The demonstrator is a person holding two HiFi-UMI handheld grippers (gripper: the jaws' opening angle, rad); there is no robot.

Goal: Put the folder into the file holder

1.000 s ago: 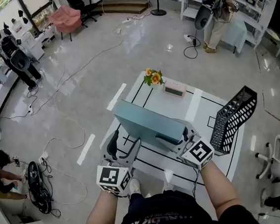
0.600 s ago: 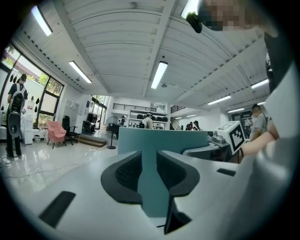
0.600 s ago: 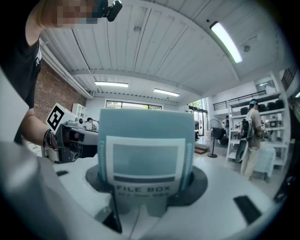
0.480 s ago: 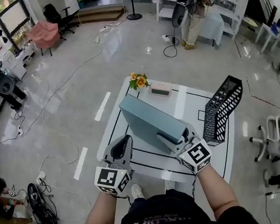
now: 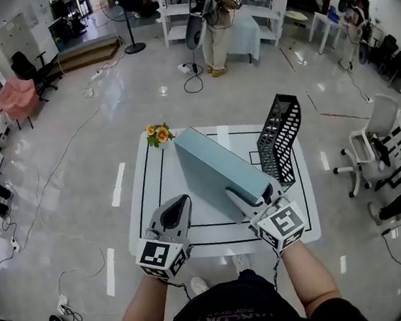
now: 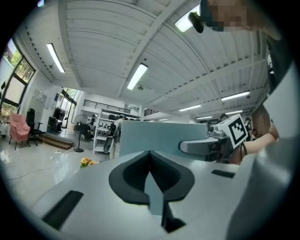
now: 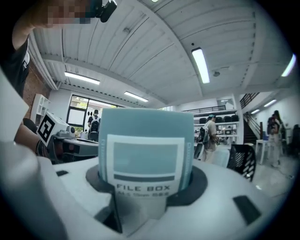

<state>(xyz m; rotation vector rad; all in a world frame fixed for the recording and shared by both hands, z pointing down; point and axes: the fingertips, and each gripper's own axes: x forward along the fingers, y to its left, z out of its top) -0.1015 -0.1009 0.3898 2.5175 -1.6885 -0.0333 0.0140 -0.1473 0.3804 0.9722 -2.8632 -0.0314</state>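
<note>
Head view: high, steeply down over surface [image 5: 145,212]; gripper views: close behind own fingers [image 6: 84,187], tilted upward; all share folder [image 5: 216,172]

The folder [image 5: 216,170] is held by its near end between the jaws of the right gripper [image 5: 249,199] and is carried ahead and leftward from it, above the table [image 5: 141,191]. The file holder [image 5: 280,137] is placed on the table ahead of the right gripper and slightly to its right, near the folder's right side. The left gripper [image 5: 179,207] is found left of the right gripper, apart from the folder. The flowers [image 5: 158,133] are set at the table's far left corner, ahead of the left gripper. A chair [image 5: 370,149] is stood on the floor, well right of the right gripper.
</note>
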